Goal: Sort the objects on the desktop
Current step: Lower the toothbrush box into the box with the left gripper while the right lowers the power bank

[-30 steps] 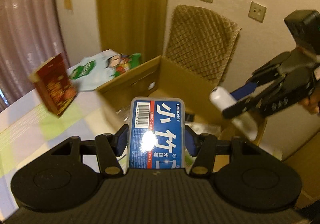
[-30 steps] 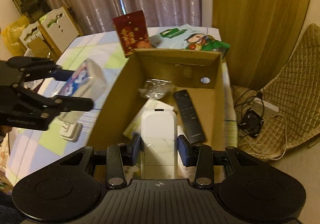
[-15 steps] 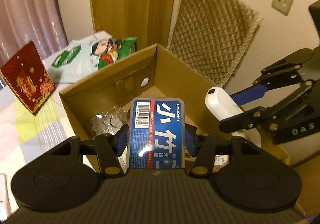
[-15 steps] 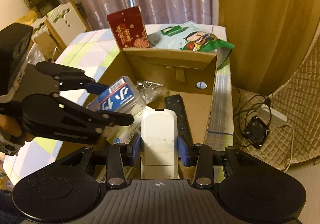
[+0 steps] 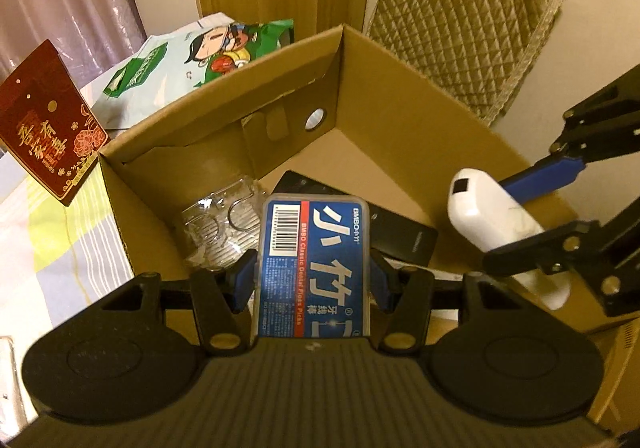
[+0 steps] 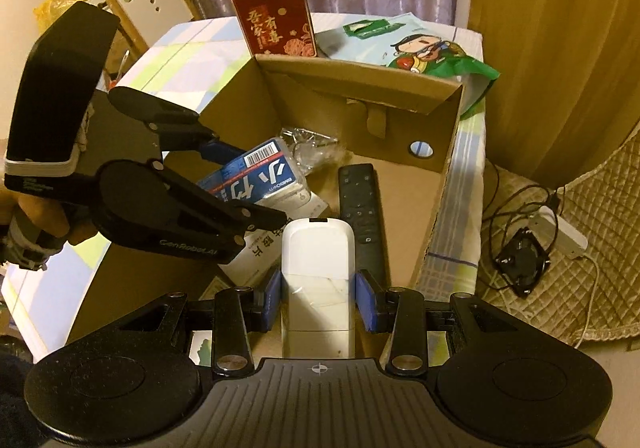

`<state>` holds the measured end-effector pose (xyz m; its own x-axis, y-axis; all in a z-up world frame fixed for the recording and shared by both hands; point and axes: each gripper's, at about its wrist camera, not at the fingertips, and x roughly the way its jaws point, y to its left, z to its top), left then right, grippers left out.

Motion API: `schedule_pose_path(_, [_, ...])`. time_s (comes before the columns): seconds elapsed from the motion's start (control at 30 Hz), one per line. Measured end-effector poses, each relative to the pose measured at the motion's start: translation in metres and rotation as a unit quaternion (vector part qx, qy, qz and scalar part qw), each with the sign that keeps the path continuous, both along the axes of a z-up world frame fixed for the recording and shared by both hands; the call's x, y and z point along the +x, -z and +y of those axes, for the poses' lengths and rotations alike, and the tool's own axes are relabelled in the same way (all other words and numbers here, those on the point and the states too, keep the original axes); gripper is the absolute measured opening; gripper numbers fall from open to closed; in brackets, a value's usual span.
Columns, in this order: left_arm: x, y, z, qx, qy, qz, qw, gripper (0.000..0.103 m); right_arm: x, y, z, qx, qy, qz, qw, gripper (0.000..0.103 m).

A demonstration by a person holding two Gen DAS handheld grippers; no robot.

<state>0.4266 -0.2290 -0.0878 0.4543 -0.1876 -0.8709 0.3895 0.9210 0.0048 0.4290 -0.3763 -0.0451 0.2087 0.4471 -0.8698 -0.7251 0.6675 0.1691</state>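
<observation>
Your left gripper is clamped on the blue floss-pick box, its long axis running straight out along the fingers. Your right gripper likewise pinches the white remote lengthwise. Both loads hang over the open cardboard box, which lies directly ahead of and below each gripper. Its floor already holds a black remote and a clear plastic pack, just past the left fingertips. The white remote sits parallel to the black one and immediately left of it. The left gripper seems deeper inside the walls, though the fisheye makes depth uncertain. Any release turns on that gap beneath each load.
</observation>
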Motion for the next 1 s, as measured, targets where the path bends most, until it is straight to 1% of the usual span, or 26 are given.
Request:
schedule_pose_path(0.23, [0.0,0.006,-0.002,0.018,0.007,0.005,0.9998,0.053,0.003,0.006,0.002,-0.01,-0.002,0.005,1.0,0.039])
schedule_pose_path(0.57, [-0.001,0.014,-0.005,0.021,0.015,0.008,0.9996,0.054,0.005,0.01,0.004,-0.018,-0.003,0.007,1.0,0.039])
schedule_pose_path(0.67, [-0.001,0.015,-0.006,0.019,0.015,0.009,0.9997,0.06,0.005,0.01,0.004,-0.019,-0.003,0.008,1.0,0.039])
schedule_pose_path(0.8, [-0.002,0.013,-0.007,0.016,0.015,0.009,0.9997,0.064,0.004,0.011,0.003,-0.02,-0.004,0.008,1.0,0.039])
schedule_pose_path(0.9, [-0.005,0.007,-0.005,0.013,0.006,0.001,0.9999,0.067,0.003,0.011,0.004,-0.023,-0.009,0.009,1.0,0.039])
schedule_pose_path(0.93, [-0.006,0.004,-0.004,0.011,0.003,-0.002,0.9999,0.072,0.002,0.012,0.004,-0.024,-0.011,0.009,1.0,0.039])
schedule_pose_path(0.97, [-0.007,0.002,-0.003,0.01,0.0,-0.005,0.9999,0.079,0.002,0.012,0.005,-0.026,-0.014,0.009,1.0,0.039])
schedule_pose_path(1.0, [-0.008,0.0,-0.002,0.008,-0.003,-0.008,0.9999,0.08,0.001,0.013,0.006,-0.029,-0.017,0.008,0.999,0.039])
